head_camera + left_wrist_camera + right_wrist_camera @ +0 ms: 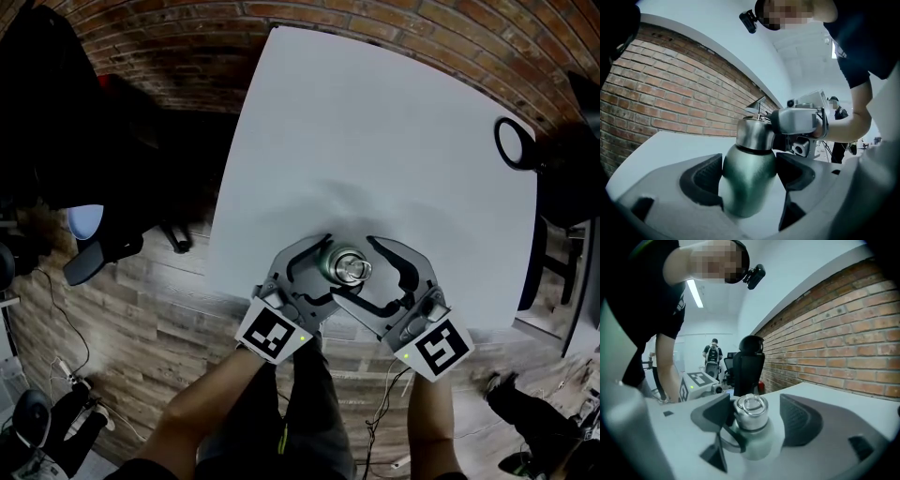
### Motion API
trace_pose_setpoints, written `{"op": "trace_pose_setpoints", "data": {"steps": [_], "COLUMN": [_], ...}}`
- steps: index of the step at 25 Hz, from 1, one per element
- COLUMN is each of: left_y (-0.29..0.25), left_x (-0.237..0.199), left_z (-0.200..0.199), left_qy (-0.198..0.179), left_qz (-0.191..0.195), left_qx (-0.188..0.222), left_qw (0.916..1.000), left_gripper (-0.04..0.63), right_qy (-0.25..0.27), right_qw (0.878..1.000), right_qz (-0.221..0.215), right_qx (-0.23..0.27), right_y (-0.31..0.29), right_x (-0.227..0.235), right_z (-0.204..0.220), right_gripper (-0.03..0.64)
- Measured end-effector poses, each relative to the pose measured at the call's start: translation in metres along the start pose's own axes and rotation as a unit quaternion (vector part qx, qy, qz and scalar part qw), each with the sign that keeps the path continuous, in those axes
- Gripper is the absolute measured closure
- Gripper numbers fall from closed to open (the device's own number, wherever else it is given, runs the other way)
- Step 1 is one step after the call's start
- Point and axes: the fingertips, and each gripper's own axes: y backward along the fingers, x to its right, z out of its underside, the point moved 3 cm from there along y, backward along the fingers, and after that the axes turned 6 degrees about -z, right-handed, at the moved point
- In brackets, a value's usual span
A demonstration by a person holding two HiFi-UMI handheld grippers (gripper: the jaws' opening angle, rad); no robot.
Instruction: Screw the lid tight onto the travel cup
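A dark green travel cup (pixel 328 266) with a steel lid (pixel 351 268) stands near the front edge of the white table (pixel 375 122). In the left gripper view the cup body (pixel 747 180) fills the gap between my left gripper's (pixel 749 183) black pads, which press on both its sides. The steel lid (pixel 753 134) sits on top. My right gripper (pixel 361 270) comes in from the right at lid height. In the right gripper view the lid (pixel 751 409) stands between the wide-apart jaws of that gripper (pixel 757 416), close to the left pad and clear of the right one.
A black ring-shaped object (pixel 514 142) lies at the table's far right corner. A brick wall (pixel 169 47) runs behind the table. An office chair (pixel 98 239) stands on the wooden floor to the left. Another black chair (pixel 747 364) and a person (pixel 711 355) show far off.
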Motion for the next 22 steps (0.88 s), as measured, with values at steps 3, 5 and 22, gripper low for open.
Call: {"op": "trace_pose_setpoints", "data": {"steps": [3, 5, 22], "left_y": [-0.0003, 0.0001, 0.0024], "left_x": [0.0006, 0.0011, 0.0016], "left_z": [-0.0004, -0.0003, 0.0002], "left_qy": [-0.002, 0.000, -0.015], "left_qz": [0.002, 0.003, -0.006], "left_qx": [0.001, 0.000, 0.003], "left_qw": [1.0000, 1.0000, 0.9999], "left_gripper": [0.241, 0.241, 0.241], "right_qy": [0.020, 0.013, -0.035], "right_qw": [1.000, 1.000, 0.944], "right_qz": [-0.016, -0.001, 0.315], "right_qx": [-0.013, -0.008, 0.090], "right_y": [-0.0087, -0.0096, -0.0110], "right_x": [-0.0027, -0.0037, -0.0101], "right_z": [-0.0005, 0.0003, -0.0041], "right_gripper": [0.316, 0.353, 0.353]}}
